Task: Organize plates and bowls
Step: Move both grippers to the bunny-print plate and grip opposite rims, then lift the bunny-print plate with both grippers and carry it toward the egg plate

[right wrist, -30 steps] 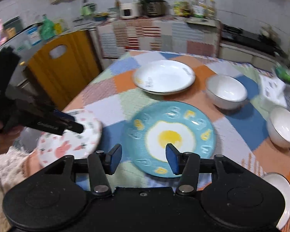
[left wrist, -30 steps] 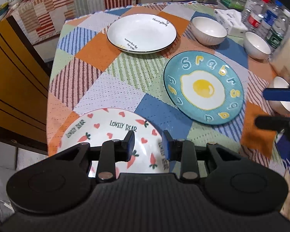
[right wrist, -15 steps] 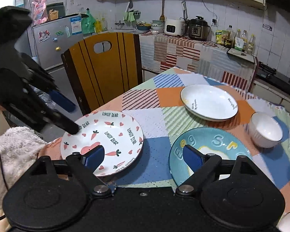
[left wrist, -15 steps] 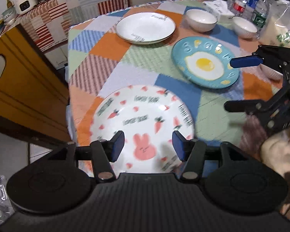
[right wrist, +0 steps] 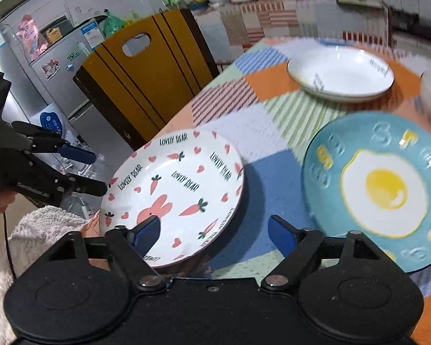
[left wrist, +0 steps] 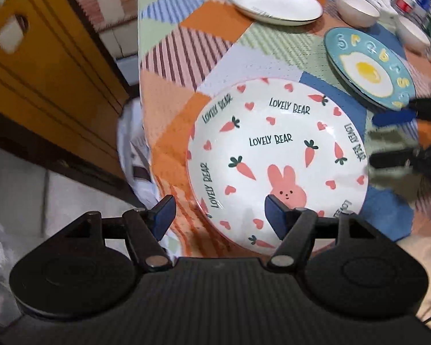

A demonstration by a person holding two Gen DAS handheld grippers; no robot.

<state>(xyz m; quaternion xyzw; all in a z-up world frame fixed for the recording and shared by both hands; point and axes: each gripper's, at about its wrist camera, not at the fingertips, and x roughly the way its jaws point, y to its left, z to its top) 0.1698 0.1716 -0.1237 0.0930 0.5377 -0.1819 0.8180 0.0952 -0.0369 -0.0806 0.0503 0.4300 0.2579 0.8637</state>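
Observation:
A white plate with a pink rabbit and carrots point(left wrist: 275, 155) lies at the near corner of the table; it also shows in the right wrist view point(right wrist: 175, 189). My left gripper point(left wrist: 219, 215) is open and empty, hovering at the plate's near left rim. My right gripper point(right wrist: 215, 234) is open and empty, above the plate's right rim, beside a teal fried-egg plate point(right wrist: 388, 189). That teal plate point(left wrist: 369, 67) and a plain white plate point(left wrist: 274, 3) lie farther back, with two white bowls point(left wrist: 356, 11) beyond.
The table has a patchwork cloth point(left wrist: 186, 46). A yellow chair back point(right wrist: 146, 86) stands at its left side. Water bottles point(left wrist: 416, 3) stand at the far right. A fridge point(right wrist: 51, 66) and a counter with appliances are behind.
Both grippers have opened wider. The left gripper has come closer to the rabbit plate and shifted left. The right gripper has dropped toward the plates.

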